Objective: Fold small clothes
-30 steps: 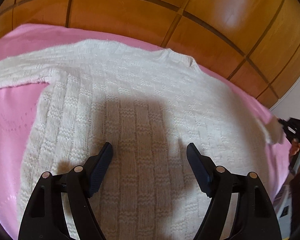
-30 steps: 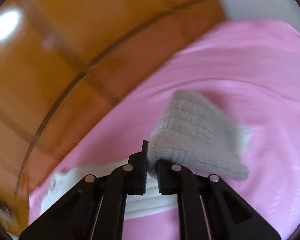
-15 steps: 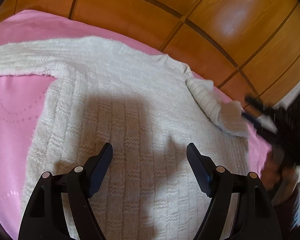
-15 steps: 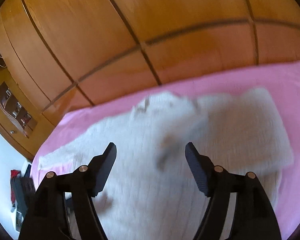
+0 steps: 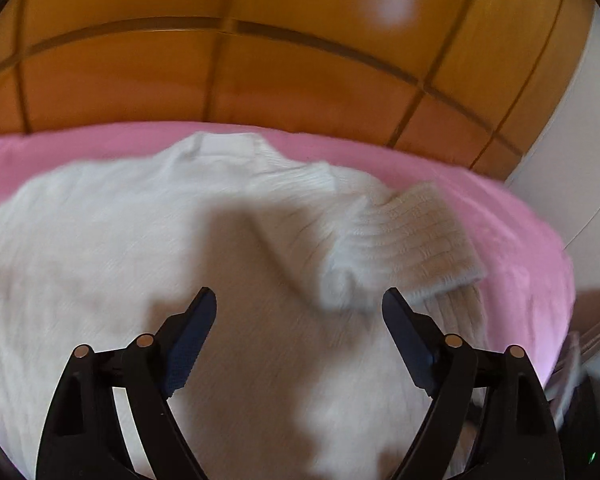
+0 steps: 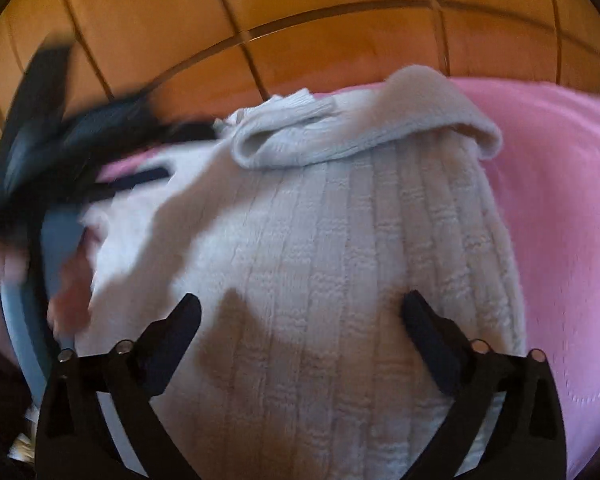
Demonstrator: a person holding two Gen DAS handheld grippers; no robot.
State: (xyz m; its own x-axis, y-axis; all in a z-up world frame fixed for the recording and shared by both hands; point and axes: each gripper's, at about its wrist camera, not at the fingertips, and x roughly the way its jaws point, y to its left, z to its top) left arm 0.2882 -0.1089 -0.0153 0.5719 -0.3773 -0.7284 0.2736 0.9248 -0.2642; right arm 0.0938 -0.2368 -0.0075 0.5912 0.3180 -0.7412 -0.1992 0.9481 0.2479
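Sweater (image 5: 140, 240), white knit, lies spread on a pink blanket (image 5: 520, 220), neck toward a wooden headboard (image 5: 260, 72). One sleeve (image 5: 404, 236) is folded in across the body, its ribbed cuff lying on the chest; in the right view that sleeve (image 6: 360, 128) runs across the top of the body from the right edge. Left gripper (image 5: 300, 304) hangs over the sweater's middle, jaws wide apart, having just opened a little further, nothing between them. Right gripper (image 6: 300, 312) hovers above the sweater's right half; its jaws have just opened wide, nothing in them. A blurred dark shape at the left of the right view is the left gripper and the hand (image 6: 70, 296) holding it
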